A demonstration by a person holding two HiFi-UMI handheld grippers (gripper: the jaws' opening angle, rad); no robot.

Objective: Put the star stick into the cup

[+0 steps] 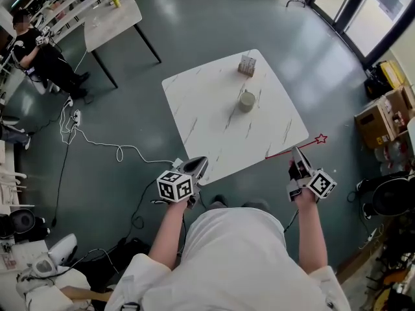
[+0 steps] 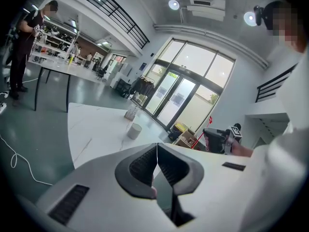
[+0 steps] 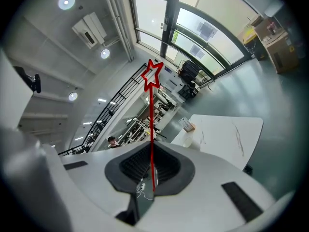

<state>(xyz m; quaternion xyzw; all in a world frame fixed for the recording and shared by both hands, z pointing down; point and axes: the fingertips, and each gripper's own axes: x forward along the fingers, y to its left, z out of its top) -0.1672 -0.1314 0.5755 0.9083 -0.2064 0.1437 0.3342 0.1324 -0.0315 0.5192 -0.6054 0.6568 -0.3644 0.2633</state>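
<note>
The star stick [image 1: 293, 148] is a thin red rod with an outlined red star [image 3: 153, 74] at its tip. My right gripper [image 1: 297, 154] is shut on the rod, off the table's near right corner, with the star pointing right. In the right gripper view the rod rises straight out of the closed jaws [image 3: 150, 151]. The pale cup [image 1: 246, 101] stands upright on the white marble table [image 1: 194, 102], toward its far side, and also shows small as the cup [image 3: 187, 140] and the cup [image 2: 134, 130]. My left gripper [image 1: 196, 168] hangs shut and empty at the table's near left corner.
A small box-like holder [image 1: 246, 65] stands behind the cup near the table's far edge. Cardboard boxes [image 1: 382, 115] sit on the floor at right. A white cable [image 1: 97, 144] trails across the floor at left. Another table [image 1: 110, 18] and a seated person [image 1: 39, 54] are at far left.
</note>
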